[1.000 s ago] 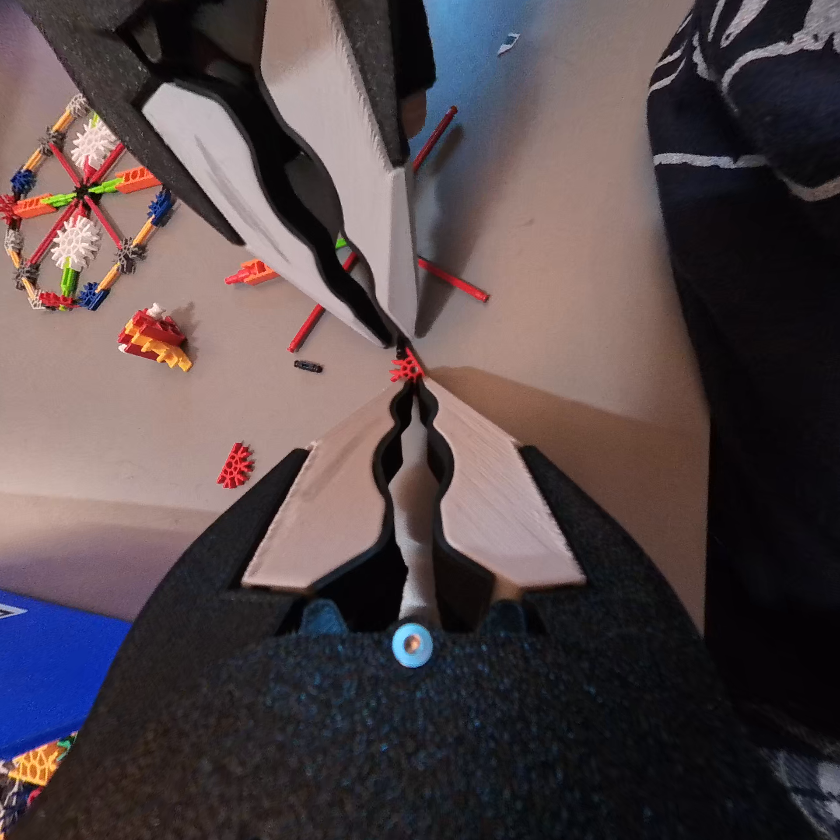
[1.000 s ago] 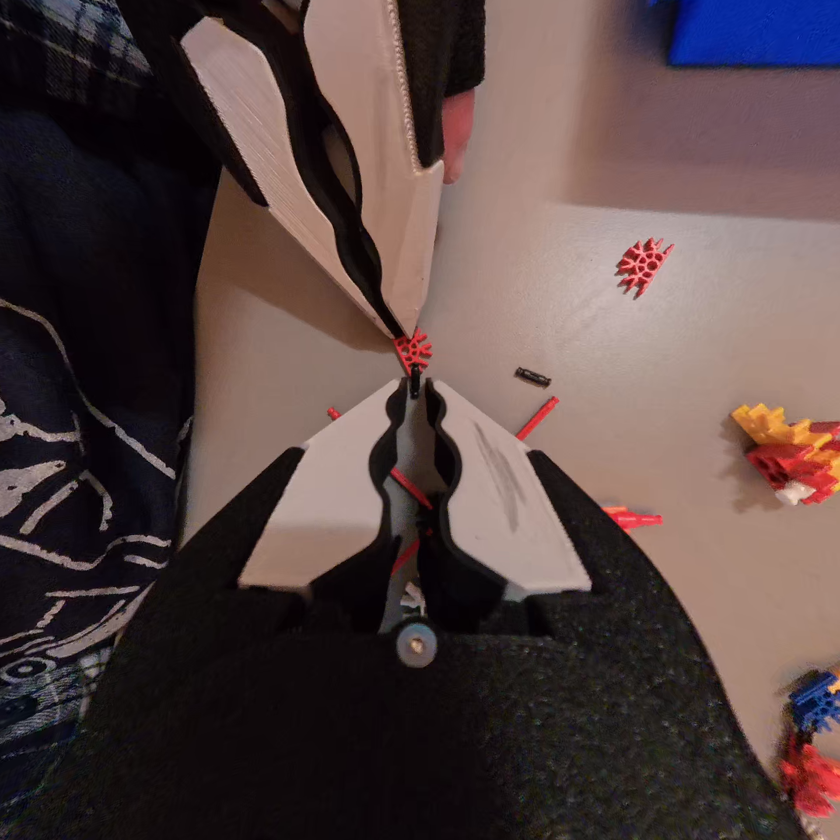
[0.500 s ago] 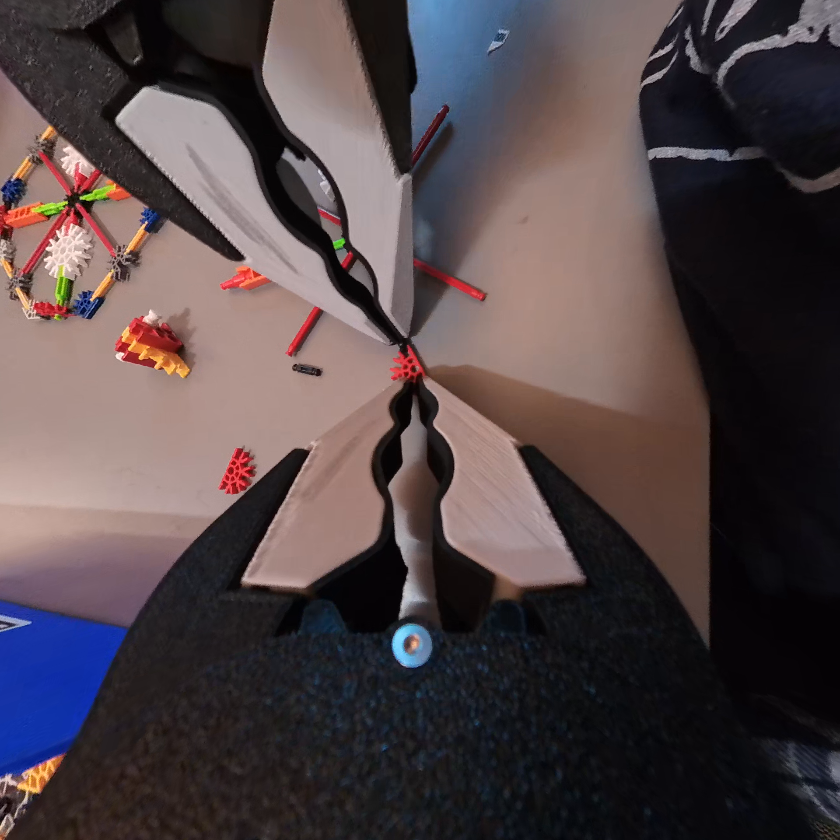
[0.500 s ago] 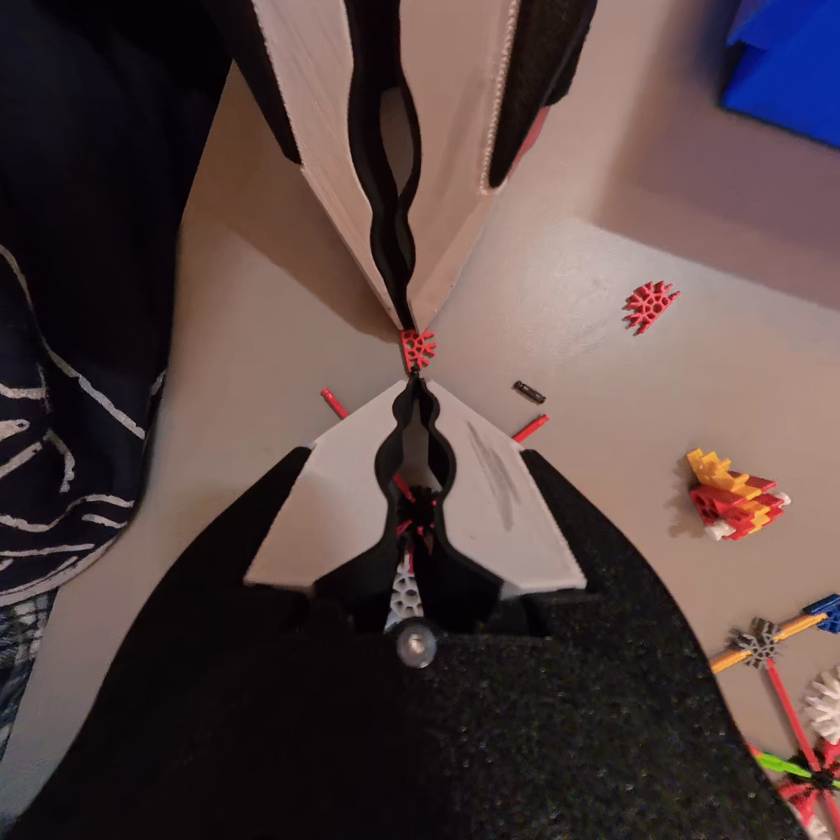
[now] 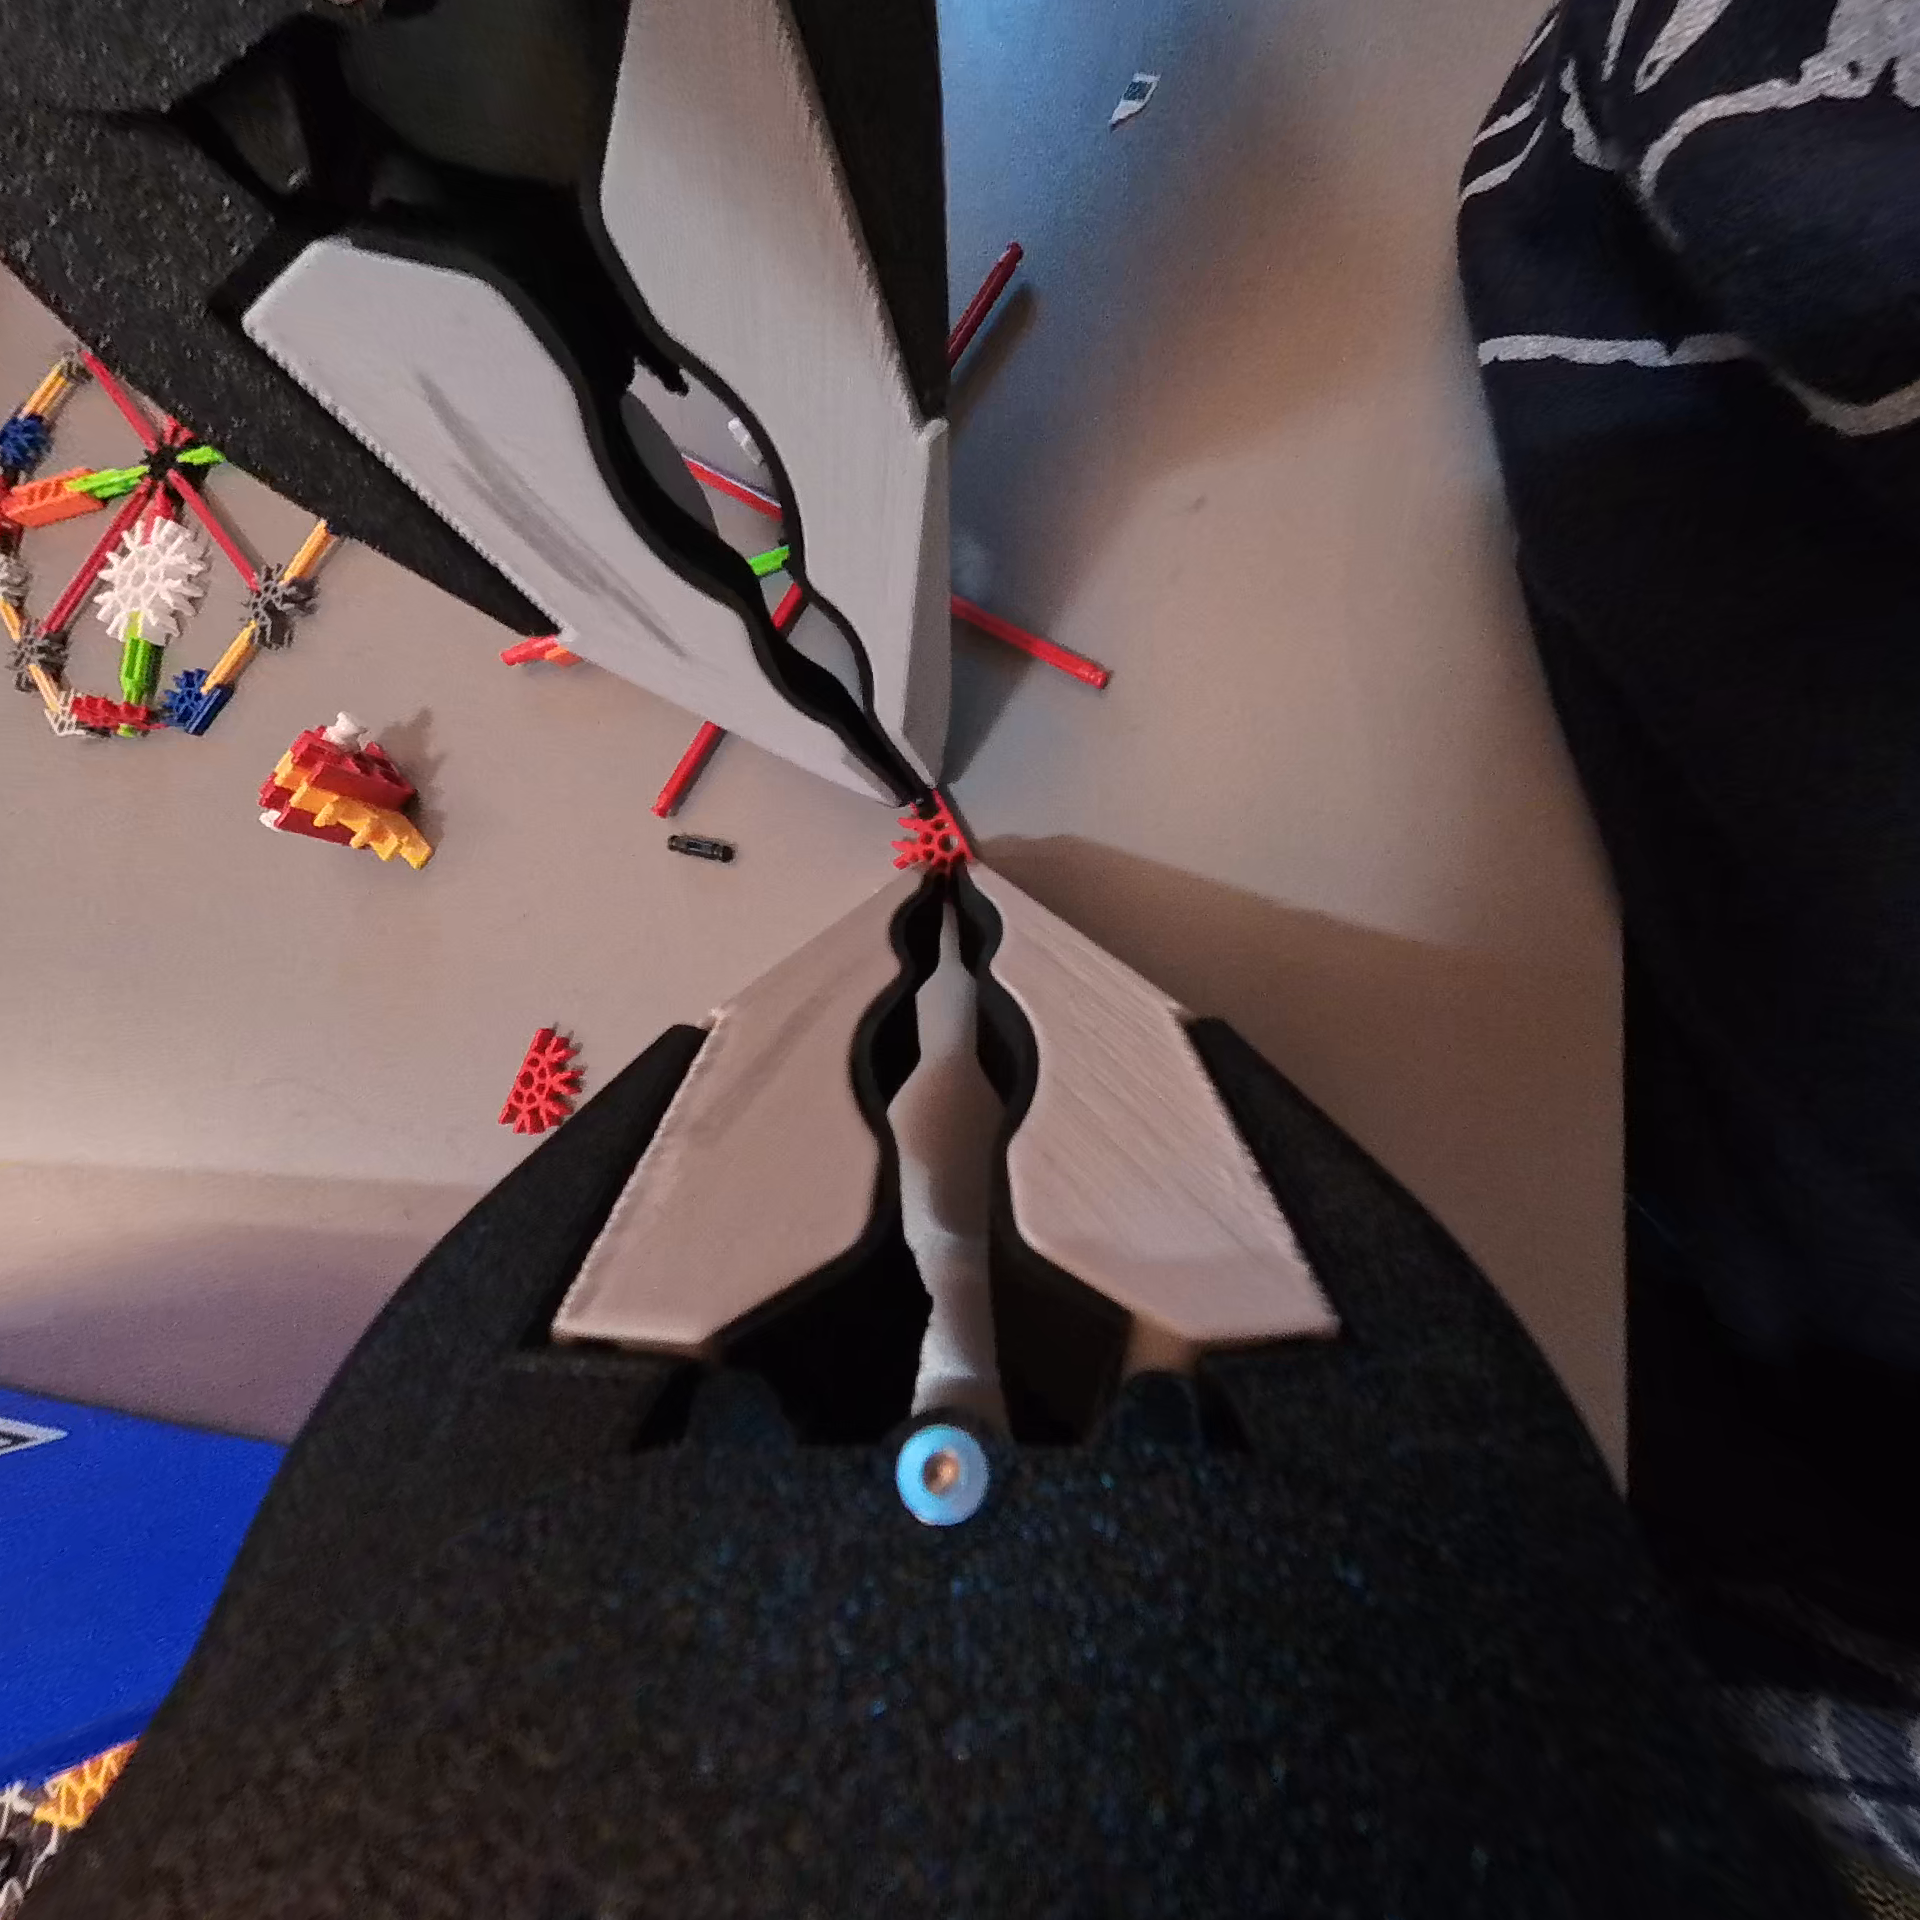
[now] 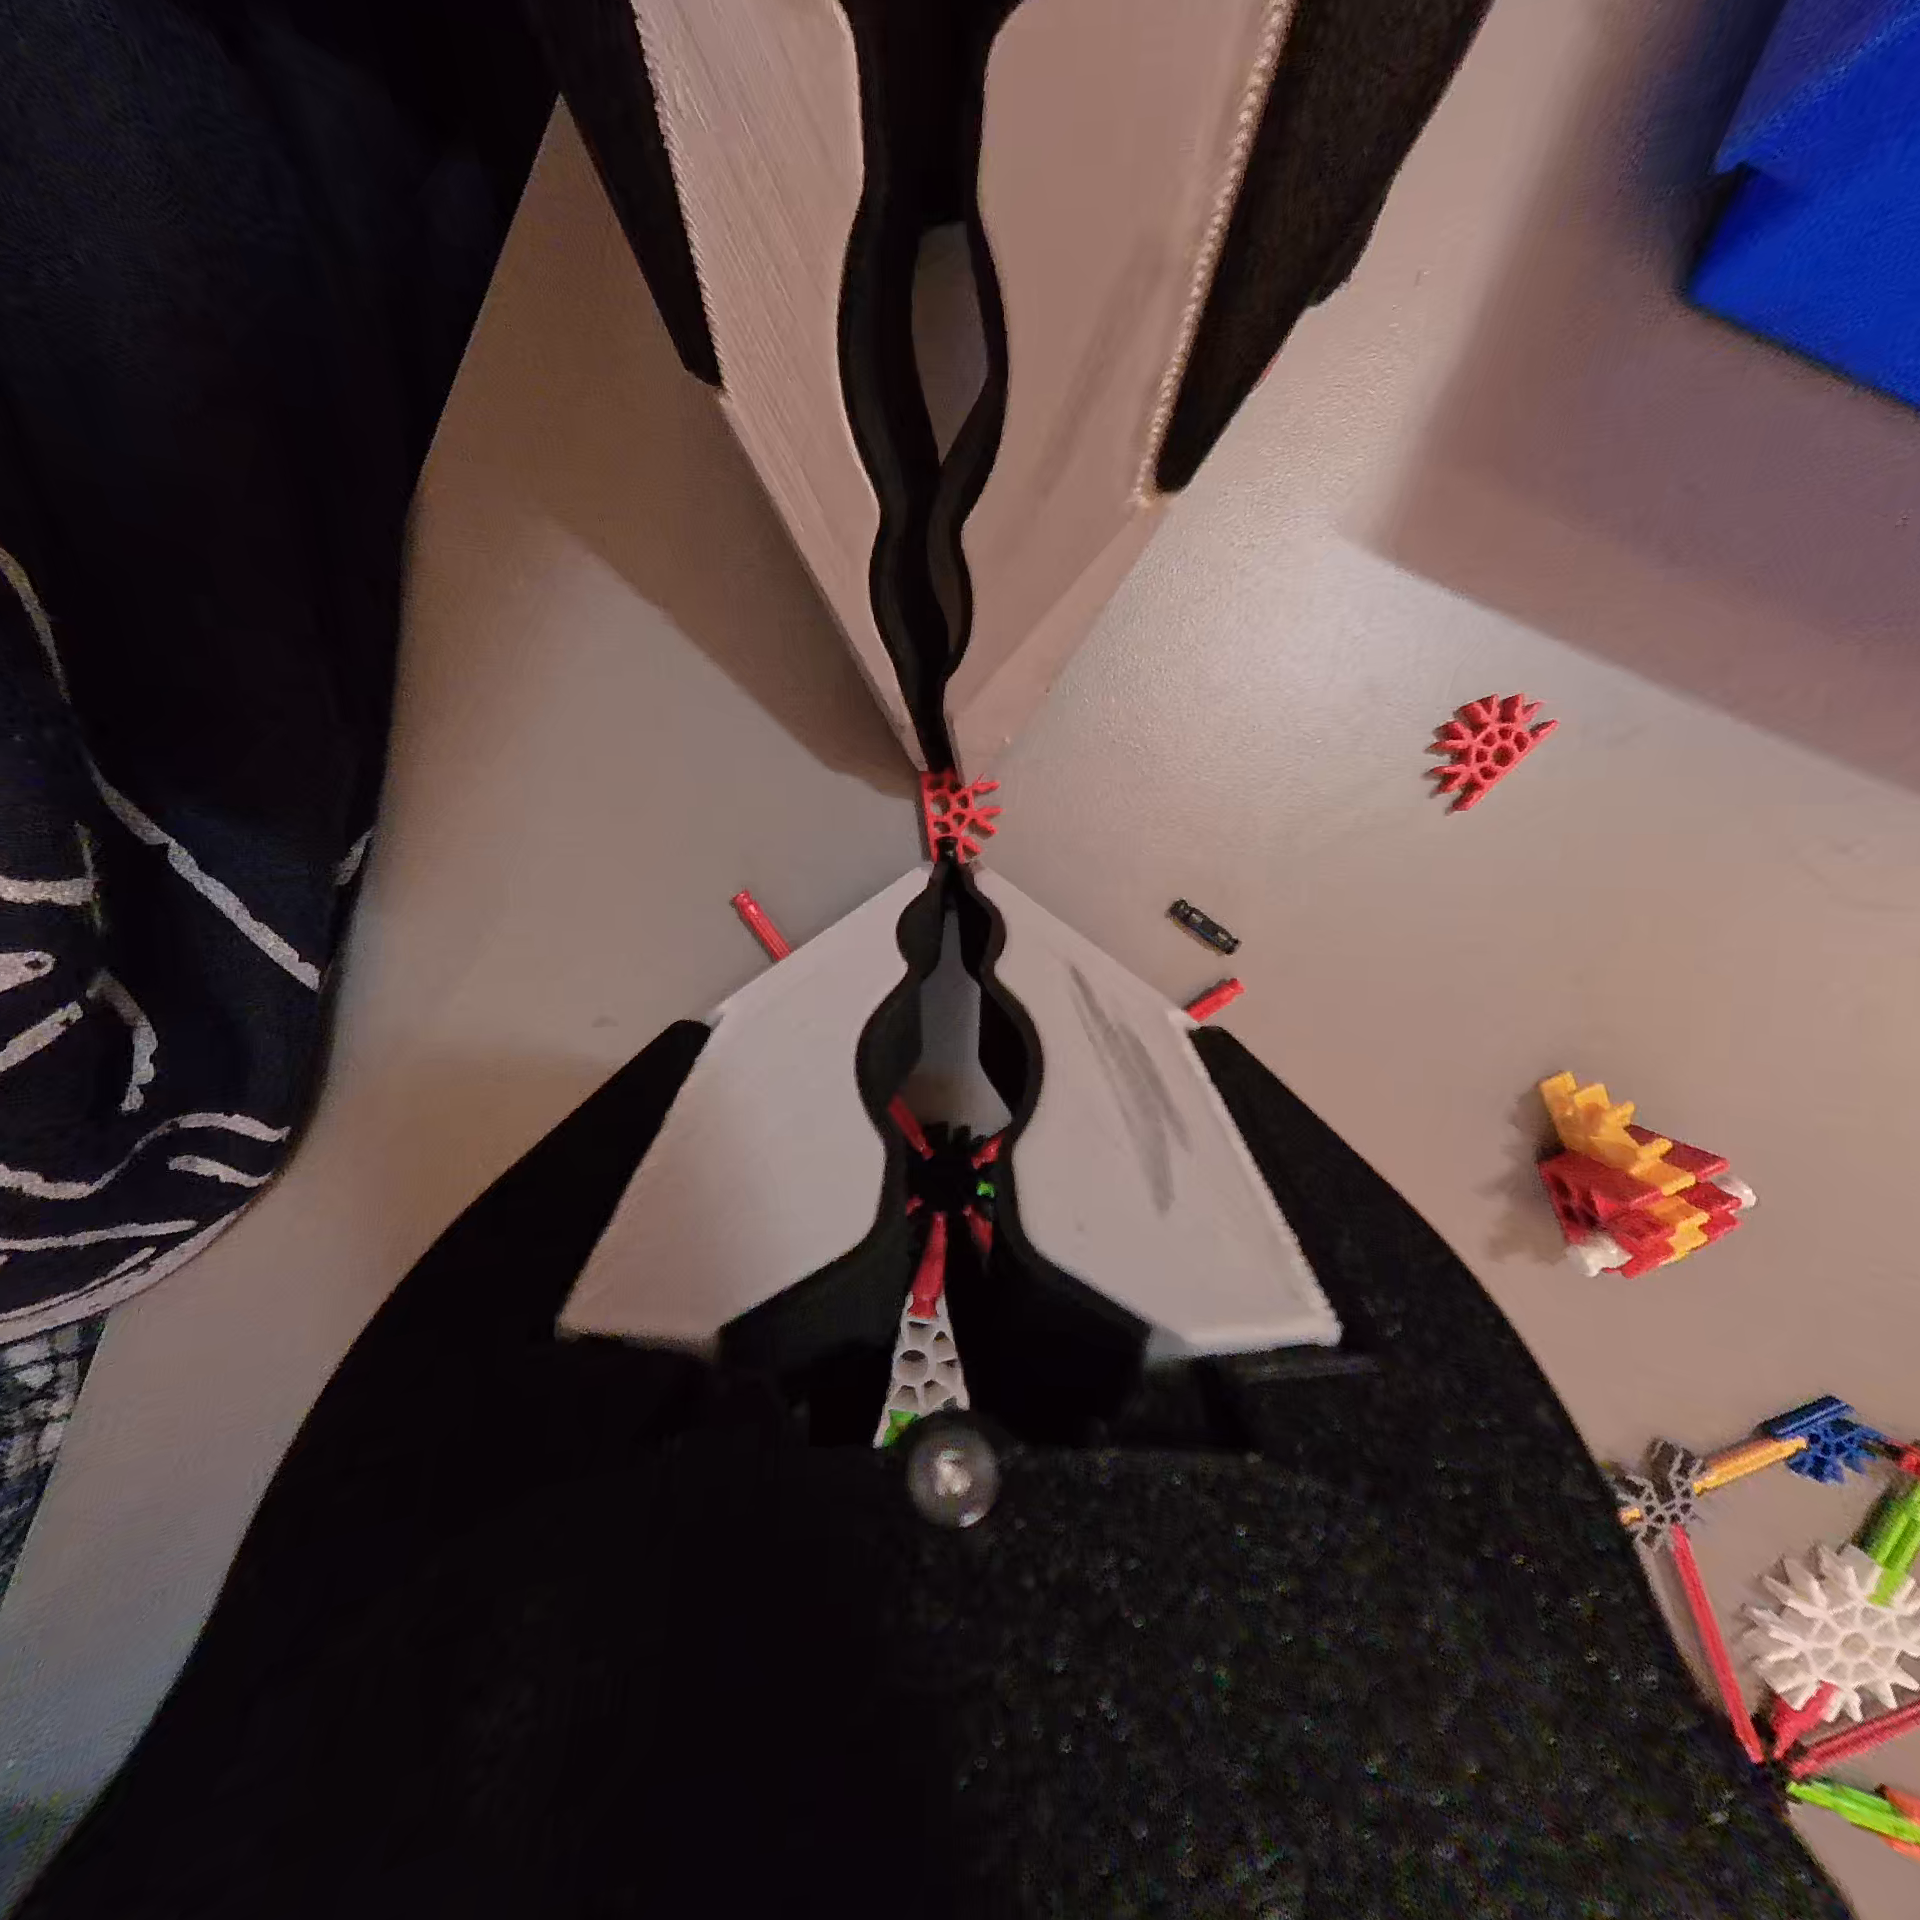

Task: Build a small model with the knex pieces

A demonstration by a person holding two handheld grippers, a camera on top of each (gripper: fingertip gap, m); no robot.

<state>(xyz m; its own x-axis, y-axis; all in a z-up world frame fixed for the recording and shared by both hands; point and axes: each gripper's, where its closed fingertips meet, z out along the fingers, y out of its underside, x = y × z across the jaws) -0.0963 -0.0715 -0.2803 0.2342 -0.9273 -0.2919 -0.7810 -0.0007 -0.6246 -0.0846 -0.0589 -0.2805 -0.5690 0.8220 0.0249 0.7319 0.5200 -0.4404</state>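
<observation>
In the left wrist view, my left gripper is pinching a small red snowflake-shaped connector with its jaws pressed together on it, and my right gripper is coming in from above, its jaws also pressed together, gripping a tiny black rod that is meeting the connector. No readable writing is showing; only a white mark on the blue box at lower left, too cut off to tell. The surface is a plain beige tabletop, with a spoked wheel model, a red and yellow connector stack, a loose red connector, a loose black rod and red rods lying on it. A person's dark patterned clothing is filling the right side. In the right wrist view, the red connector is sitting between both tips; the table's near edge is running along the clothing, and the open beige stretch lies right of the tips.
</observation>
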